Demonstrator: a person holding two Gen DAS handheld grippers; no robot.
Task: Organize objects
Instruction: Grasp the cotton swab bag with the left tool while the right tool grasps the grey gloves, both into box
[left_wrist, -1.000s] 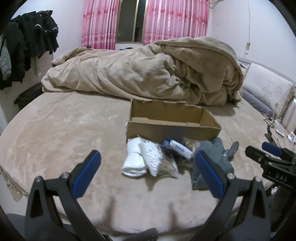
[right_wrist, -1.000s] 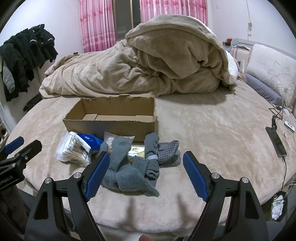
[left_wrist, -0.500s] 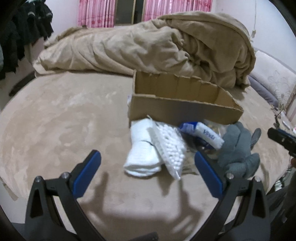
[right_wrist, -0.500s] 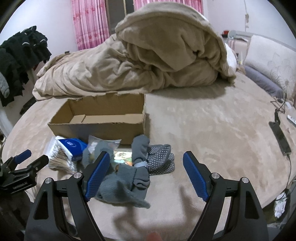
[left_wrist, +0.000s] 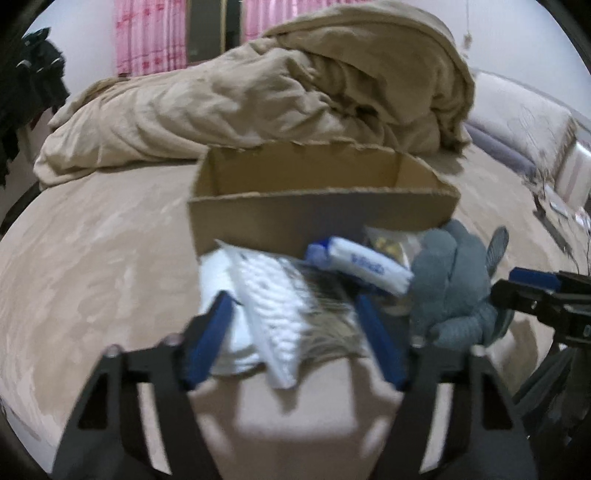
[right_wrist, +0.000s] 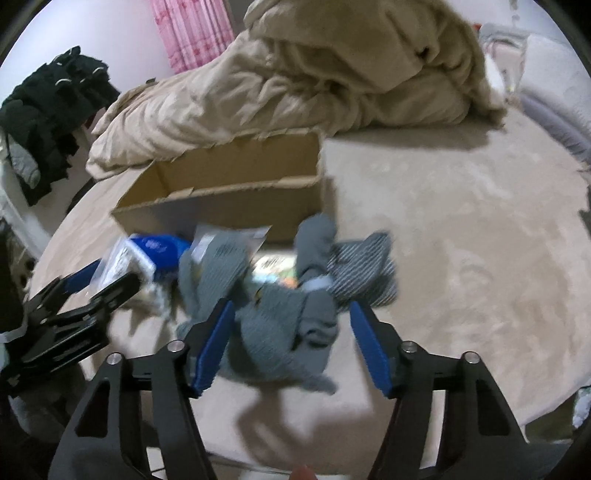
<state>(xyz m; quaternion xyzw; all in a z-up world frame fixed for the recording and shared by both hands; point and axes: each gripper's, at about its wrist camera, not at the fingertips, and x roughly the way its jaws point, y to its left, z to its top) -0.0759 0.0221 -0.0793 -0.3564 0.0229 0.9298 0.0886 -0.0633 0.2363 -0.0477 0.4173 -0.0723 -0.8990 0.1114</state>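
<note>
The left tongs (left_wrist: 295, 328) are open, and they have come closer than before: their blue pads now stand around the bag of cotton swabs (left_wrist: 275, 310) and the white roll (left_wrist: 221, 314), not yet closed on them. The right tongs (right_wrist: 291, 339) are also open and lower than a moment ago, their pads on both sides of the gray socks (right_wrist: 284, 317). Just behind lies the blue and white tissue pack (left_wrist: 360, 264). Farther on the bed (right_wrist: 461, 258) stands the open cardboard box (left_wrist: 317, 206), in the same place as before, and behind it the beige blanket (left_wrist: 277, 99).
</note>
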